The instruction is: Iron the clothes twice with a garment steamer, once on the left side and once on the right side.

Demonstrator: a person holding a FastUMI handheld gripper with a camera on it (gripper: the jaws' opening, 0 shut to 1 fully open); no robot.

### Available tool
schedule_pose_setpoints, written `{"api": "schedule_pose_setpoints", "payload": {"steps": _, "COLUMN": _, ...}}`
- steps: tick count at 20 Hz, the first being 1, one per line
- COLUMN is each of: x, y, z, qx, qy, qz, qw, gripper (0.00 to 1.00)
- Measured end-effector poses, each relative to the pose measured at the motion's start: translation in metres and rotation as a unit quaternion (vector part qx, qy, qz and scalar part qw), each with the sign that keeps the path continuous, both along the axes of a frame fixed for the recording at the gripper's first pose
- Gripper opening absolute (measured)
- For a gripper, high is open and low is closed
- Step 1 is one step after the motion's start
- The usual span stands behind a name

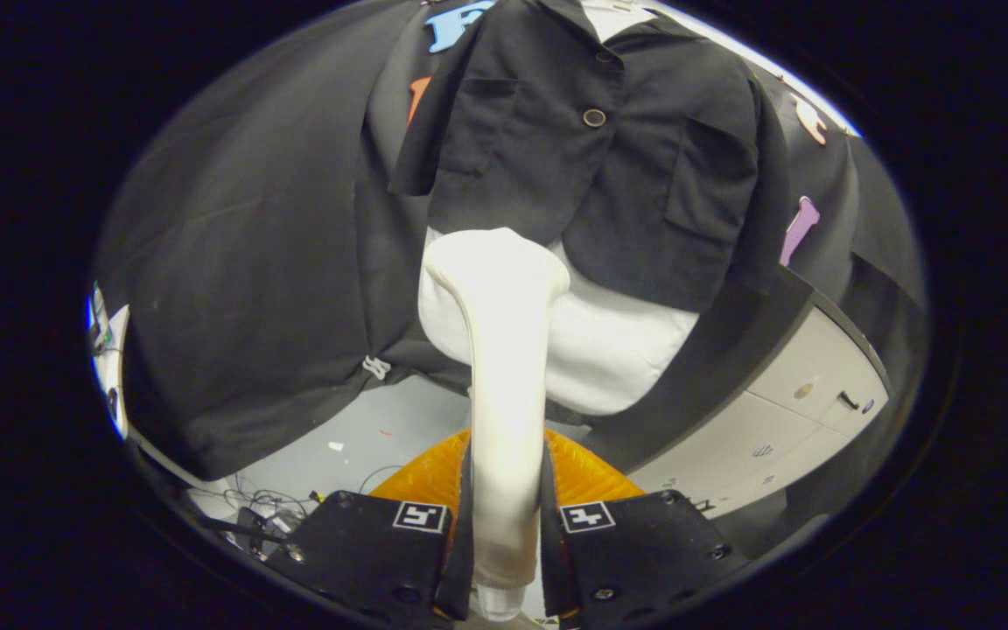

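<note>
**Steamer gripped and raised below the jacket: slip and misalignment risks noted**

Grip. The gripper (504,525), at the bottom centre of the frame, has both fingers clamped on the handle of the white garment steamer (504,385). The left finger (381,542) and the right finger (635,542) each press against a side of the handle, with no gap visible. The handle is smooth and tapers downward, and its lower end shows only just below the fingers.

Target. The black jacket (600,166) hangs in the upper centre of the frame over a white undergarment (618,350), on what appears to be a form. The steamer's head sits at centre frame, overlapping the jacket's lower hem on its left-of-frame panel. Whether the head touches the fabric cannot be told.

Surroundings. An orange ribbed object (421,477) lies just beyond the fingers, behind the handle. A white cabinet (810,394) stands at lower right, and loose cables (268,512) lie on the floor at lower left.

Risks, as judged:
- The smooth, tapered handle could slide or twist in the fingers during a stroke, leaving the head angled away from the cloth.
- The head could catch the hem, the pocket edges or the button (594,117), bunching the fabric rather than smoothing it.
- The open front panel could swing aside under pressure, so a pass lands on the white undergarment.
- Starting low at centre, the two passes could overlap and miss one side.
</note>
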State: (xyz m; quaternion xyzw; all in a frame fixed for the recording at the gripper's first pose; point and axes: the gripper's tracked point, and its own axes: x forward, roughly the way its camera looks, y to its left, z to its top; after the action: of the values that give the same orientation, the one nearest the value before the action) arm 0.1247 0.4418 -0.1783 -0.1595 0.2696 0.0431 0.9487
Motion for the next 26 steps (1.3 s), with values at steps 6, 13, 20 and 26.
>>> {"api": "schedule_pose_setpoints", "payload": {"steps": 6, "x": -0.05, "y": -0.062, "z": -0.018, "qx": -0.02, "qy": 0.026, "qz": -0.015, "qw": 0.999, "gripper": 0.34}}
{"api": "schedule_pose_setpoints", "payload": {"steps": 13, "x": -0.101, "y": -0.163, "z": 0.001, "qx": 0.013, "qy": 0.02, "qz": -0.084, "qw": 0.996, "gripper": 0.34}}
{"api": "schedule_pose_setpoints", "payload": {"steps": 20, "x": -0.153, "y": -0.274, "z": 0.03, "qx": 0.06, "qy": -0.016, "qz": -0.202, "qw": 0.977, "gripper": 0.34}}
{"api": "schedule_pose_setpoints", "payload": {"steps": 26, "x": -0.206, "y": -0.326, "z": 0.073, "qx": 0.097, "qy": -0.084, "qz": -0.195, "qw": 0.972, "gripper": 0.34}}
